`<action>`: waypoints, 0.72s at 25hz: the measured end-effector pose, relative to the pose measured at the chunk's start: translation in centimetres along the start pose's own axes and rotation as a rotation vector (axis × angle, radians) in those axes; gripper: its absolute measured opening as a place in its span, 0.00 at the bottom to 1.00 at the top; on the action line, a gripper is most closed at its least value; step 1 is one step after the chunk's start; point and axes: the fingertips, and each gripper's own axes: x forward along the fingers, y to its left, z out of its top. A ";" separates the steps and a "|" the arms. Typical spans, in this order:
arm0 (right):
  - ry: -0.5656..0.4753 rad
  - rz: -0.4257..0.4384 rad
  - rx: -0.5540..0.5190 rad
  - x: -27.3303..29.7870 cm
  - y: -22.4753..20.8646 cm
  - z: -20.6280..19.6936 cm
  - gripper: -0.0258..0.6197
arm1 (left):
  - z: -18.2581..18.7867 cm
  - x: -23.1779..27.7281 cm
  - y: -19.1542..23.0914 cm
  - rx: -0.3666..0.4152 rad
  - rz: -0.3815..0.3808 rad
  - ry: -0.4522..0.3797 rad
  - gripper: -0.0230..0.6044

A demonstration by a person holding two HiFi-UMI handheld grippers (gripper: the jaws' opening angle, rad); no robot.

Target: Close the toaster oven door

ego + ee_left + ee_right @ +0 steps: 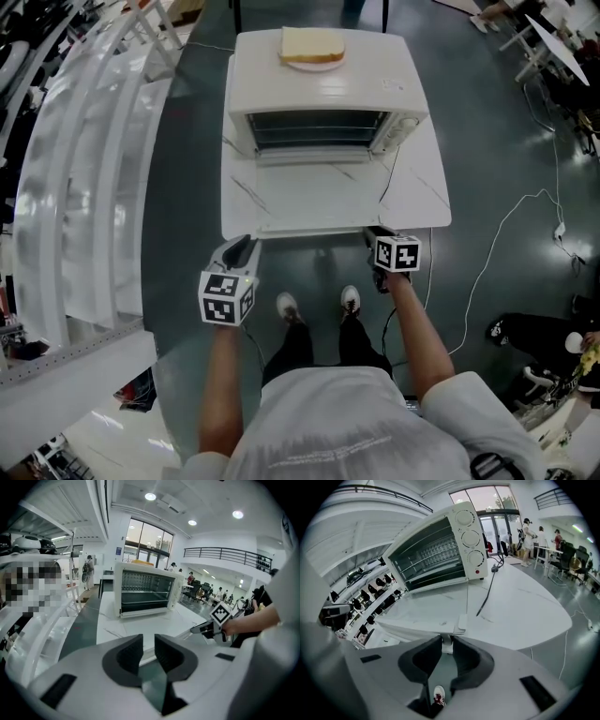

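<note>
1. The toaster oven sits at the back of the white table; its door is fully dropped and lies flat toward the person, cavity open
2. A bread slice rests on top of the oven, and the cord trails off the right side; neither is in the way
3. The right gripper is at the right end of the door handle, clenched on it: a white piece of the handle fills the gap between the jaws
4. The left gripper hovers just beside the front left corner of the door, jaws apart, nothing between them, not touching
5. Step looks like the grasp made, the lift not started; the door is nowhere near closed
6. The next move likely calls for swinging the handle up and back in an arc about the hinge at the oven's base, keeping the grip until the door seats against the front
7. Risk: the handle slips out at this one-end grip, or a push slides the oven back
</note>
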 end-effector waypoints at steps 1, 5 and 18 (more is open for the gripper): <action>-0.005 -0.001 -0.001 -0.2 0.1 0.2 0.17 | 0.3 -0.1 -0.1 0.009 -0.004 -0.003 0.17; -0.060 0.035 0.036 -1.3 0.7 1.3 0.17 | 1.5 -0.4 -0.1 0.026 -0.008 -0.019 0.17; -0.374 0.200 0.049 -8.4 3.4 13.6 0.17 | 8.2 -2.1 -2.7 0.079 0.001 -0.147 0.17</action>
